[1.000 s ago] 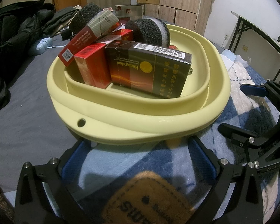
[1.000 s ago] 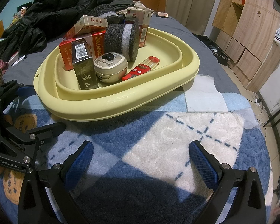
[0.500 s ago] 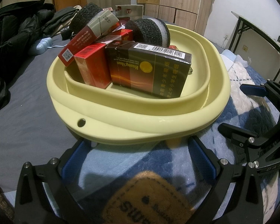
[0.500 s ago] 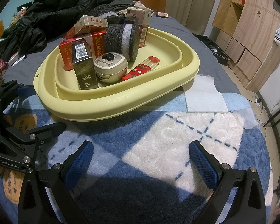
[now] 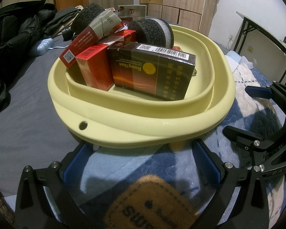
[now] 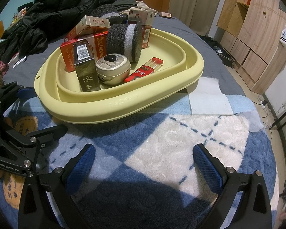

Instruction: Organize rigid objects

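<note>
A pale yellow basin [image 5: 135, 118] [image 6: 124, 103] rests on a bed. It holds a dark brown carton [image 5: 152, 72] [image 6: 85, 68], red cartons [image 5: 94, 66] [image 6: 99, 45], two black foam rolls [image 5: 152, 33] [image 6: 124, 40], a round silver tin [image 6: 112, 68] and a red toothpick tube [image 6: 145, 69]. My left gripper [image 5: 141, 162] stands open just before the basin's near rim, nothing between its fingers. My right gripper [image 6: 144, 164] is open over the plush blanket, short of the basin. Each gripper shows at the edge of the other's view.
A blue and white plush blanket [image 6: 181, 143] covers the near bed, with a white cloth [image 6: 207, 97] beside the basin. Black jackets [image 6: 57, 11] are piled at the far left. Wooden cabinets [image 6: 253, 38] line the right wall; a folding table [image 5: 261, 30] stands by the wall.
</note>
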